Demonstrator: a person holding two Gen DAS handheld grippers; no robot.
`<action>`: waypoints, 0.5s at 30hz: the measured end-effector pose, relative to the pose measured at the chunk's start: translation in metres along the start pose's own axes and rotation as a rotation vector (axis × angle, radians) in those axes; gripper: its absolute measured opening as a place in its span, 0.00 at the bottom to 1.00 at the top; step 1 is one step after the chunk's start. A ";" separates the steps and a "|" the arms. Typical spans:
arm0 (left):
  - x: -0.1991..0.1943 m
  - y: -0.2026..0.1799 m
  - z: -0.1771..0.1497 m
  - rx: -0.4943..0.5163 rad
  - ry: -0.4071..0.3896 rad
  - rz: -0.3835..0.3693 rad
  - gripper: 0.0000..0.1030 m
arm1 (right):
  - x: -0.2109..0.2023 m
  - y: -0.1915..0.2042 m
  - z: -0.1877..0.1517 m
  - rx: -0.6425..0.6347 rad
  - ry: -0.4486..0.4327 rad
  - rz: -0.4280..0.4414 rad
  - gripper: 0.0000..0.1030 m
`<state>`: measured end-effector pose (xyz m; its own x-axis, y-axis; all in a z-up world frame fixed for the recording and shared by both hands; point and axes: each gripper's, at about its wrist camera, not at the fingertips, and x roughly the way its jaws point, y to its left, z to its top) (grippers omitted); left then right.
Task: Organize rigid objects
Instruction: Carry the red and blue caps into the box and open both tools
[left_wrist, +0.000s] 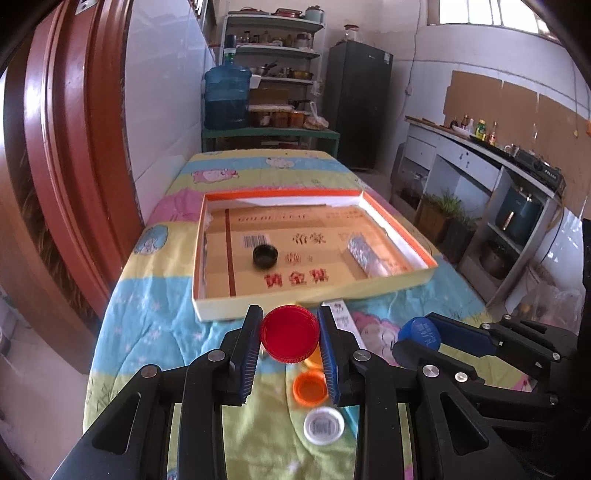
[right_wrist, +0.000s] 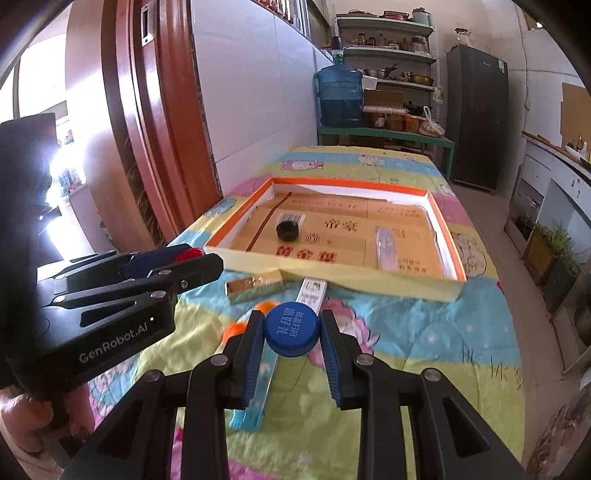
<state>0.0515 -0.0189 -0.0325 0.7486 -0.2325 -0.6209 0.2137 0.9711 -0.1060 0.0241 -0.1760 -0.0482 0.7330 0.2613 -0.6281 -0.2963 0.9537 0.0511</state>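
My left gripper (left_wrist: 290, 334) is pinching a red cap (left_wrist: 290, 335) edge to edge between its blue pads (left_wrist: 248, 354), and the cap rides clear of the quilt (left_wrist: 155, 317) below it. My right gripper (right_wrist: 291, 334) is likewise clamped on a blue cap (right_wrist: 291, 329), printed top facing the camera, held above the quilt. In the left view the right gripper shows at the right edge with the blue cap at its tips; in the right view the left gripper sits at the left with a sliver of red at its tips, and part of a hand (right_wrist: 26, 424) grips its body. Directly under the left gripper lie an orange cap (left_wrist: 310, 387) and, nearer the camera, a white cap (left_wrist: 324, 425), both on the quilt. Under the right gripper lies a long white-and-blue box (right_wrist: 291, 339), running from near the tray toward the camera. Just left of its far end rests a gold box (right_wrist: 255, 286); its exact make is blurred. Beyond both grippers sits a shallow tray (left_wrist: 310, 299) with orange rims and a printed cardboard floor. Inside it, a black cap (left_wrist: 265, 256) lies left of centre, open side up, and a silver packet (left_wrist: 365, 256) lies toward the right wall, well apart from the cap.
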 end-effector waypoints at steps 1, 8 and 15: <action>0.001 0.000 0.004 0.000 -0.004 -0.001 0.30 | 0.001 0.000 0.003 0.000 -0.002 0.000 0.30; 0.012 0.003 0.026 0.003 -0.024 0.002 0.30 | 0.010 -0.007 0.024 0.001 -0.022 -0.008 0.30; 0.022 0.003 0.042 0.008 -0.034 0.007 0.30 | 0.019 -0.017 0.039 0.009 -0.026 -0.013 0.30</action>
<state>0.0951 -0.0230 -0.0143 0.7711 -0.2277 -0.5947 0.2134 0.9723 -0.0955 0.0670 -0.1810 -0.0306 0.7527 0.2526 -0.6080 -0.2811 0.9584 0.0502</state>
